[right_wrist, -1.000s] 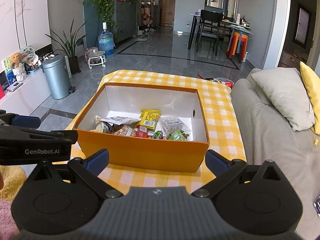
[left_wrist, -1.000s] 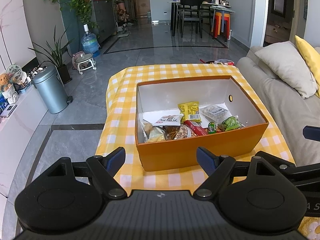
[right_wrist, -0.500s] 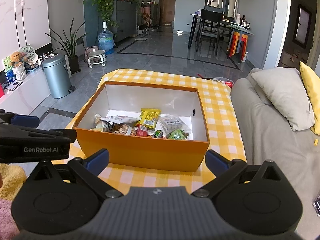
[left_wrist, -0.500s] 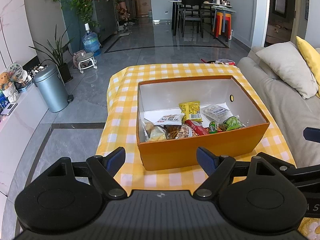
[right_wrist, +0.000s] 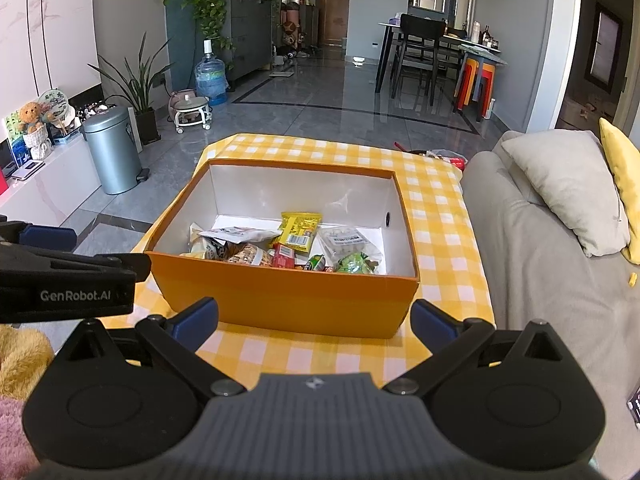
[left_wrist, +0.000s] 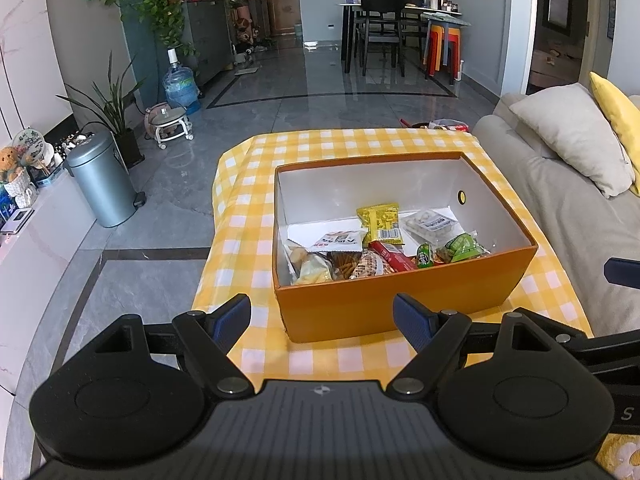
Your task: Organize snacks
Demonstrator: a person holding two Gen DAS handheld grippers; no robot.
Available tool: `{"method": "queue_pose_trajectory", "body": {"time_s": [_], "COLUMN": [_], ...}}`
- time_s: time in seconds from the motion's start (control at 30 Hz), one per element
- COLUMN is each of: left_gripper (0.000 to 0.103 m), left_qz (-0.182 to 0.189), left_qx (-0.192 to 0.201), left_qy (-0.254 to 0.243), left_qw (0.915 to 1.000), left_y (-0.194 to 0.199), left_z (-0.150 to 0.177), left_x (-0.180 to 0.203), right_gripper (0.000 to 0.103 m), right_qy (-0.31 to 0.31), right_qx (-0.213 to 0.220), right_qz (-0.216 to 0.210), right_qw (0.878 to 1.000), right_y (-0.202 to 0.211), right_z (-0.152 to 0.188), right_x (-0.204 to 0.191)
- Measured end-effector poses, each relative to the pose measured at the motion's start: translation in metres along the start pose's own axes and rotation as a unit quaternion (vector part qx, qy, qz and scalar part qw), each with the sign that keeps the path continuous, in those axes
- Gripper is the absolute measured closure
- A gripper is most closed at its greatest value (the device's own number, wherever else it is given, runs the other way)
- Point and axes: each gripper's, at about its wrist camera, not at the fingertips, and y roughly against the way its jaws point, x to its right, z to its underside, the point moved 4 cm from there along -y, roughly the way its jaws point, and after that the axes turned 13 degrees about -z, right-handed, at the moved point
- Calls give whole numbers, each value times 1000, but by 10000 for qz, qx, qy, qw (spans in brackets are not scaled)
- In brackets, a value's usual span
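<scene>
One orange box (left_wrist: pixel 400 304) of roughly eight snack packets (left_wrist: pixel 378 224) sits ahead of both wide-open, empty grippers — left gripper (left_wrist: pixel 322 318), right gripper (right_wrist: pixel 314 320) — on a yellow-checked tabletop (left_wrist: pixel 244 248); sofa (right_wrist: pixel 540 264) to the right.

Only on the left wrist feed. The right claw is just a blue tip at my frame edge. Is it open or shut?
Observer: Open. The right wrist view shows the right claw spread wide, with nothing between its fingers, just short of the orange box.
Operator: Where's my left claw from that side?
Observer: The left claw comes in from the left, with one fingertip by the box's near-left corner. I can't tell if it touches.
Operator: Anything off the table I'm missing?
Observer: A small orange crumb lies on the sofa seat.
</scene>
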Motion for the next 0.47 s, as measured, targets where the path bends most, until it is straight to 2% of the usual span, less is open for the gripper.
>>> {"method": "queue_pose_trajectory", "body": {"time_s": [0.47], "left_gripper": [8], "left_qz": [12], "left_qx": [34], "left_qy": [-16], "left_qw": [10000], "left_y": [1], "left_z": [0], "left_x": [0], "right_gripper": [4], "right_qy": [-35], "right_qx": [-44], "right_qz": [-12], "right_qw": [10000], "right_y": [-3], "right_z": [1], "right_x": [3]}}
